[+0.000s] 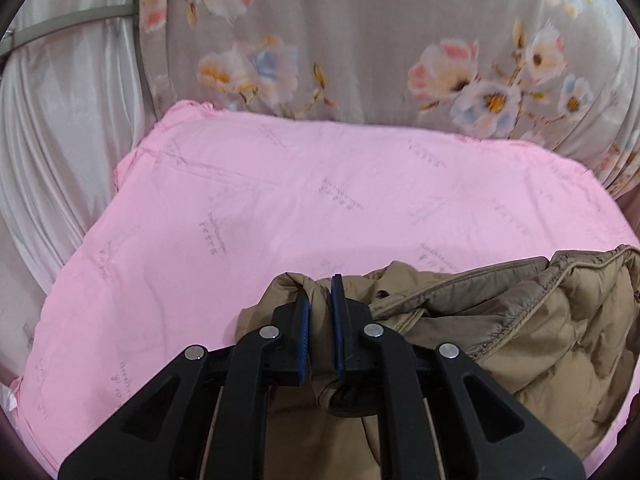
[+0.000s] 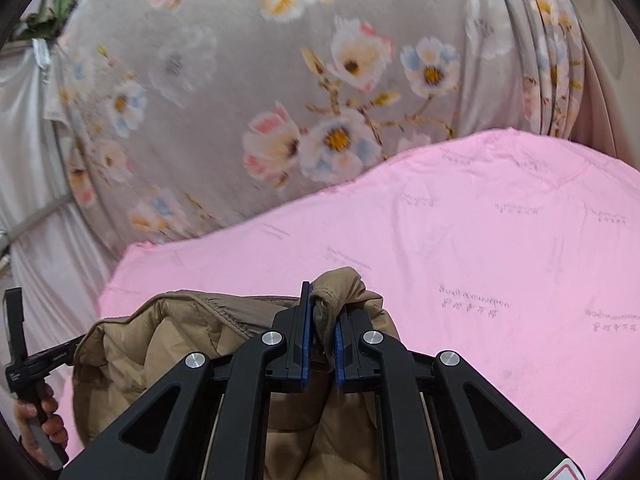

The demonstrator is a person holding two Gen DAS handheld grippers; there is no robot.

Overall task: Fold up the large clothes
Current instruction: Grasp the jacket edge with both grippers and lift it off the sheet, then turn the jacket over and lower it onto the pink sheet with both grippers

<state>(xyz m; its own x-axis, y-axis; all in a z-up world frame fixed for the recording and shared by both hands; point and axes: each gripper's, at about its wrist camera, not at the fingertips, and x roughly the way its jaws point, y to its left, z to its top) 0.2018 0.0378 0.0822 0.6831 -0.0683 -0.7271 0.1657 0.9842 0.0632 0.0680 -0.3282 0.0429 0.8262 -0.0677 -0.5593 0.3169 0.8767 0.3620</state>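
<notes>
- The tan quilted puffer jacket [image 1: 520, 340] is bunched at the near edge of the pink printed bed sheet [image 1: 280, 208], held up between the two grippers, not spread flat.
- The left gripper [image 1: 320, 320] has its jaws closed on a rolled tan edge of the jacket; the rest of the jacket runs off to that gripper's right.
- The right gripper [image 2: 322, 332] likewise has its jaws clamped on a wad of tan fabric with a darker lining; the jacket's bulk runs off to its left, toward the left hand [image 2: 40, 416] and its black gripper handle at the near left corner of that view.
- So the jacket's long axis runs side to side between the two grippers, roughly along the near edge of the bed, and neither is nearer to it than the other.
- Which end is collar and which is hem I cannot tell.
- The open pink sheet lies ahead of both grippers, so the next move is probably forward.
- Beyond the far edge hangs a grey floral curtain [image 1: 360, 40].
</notes>
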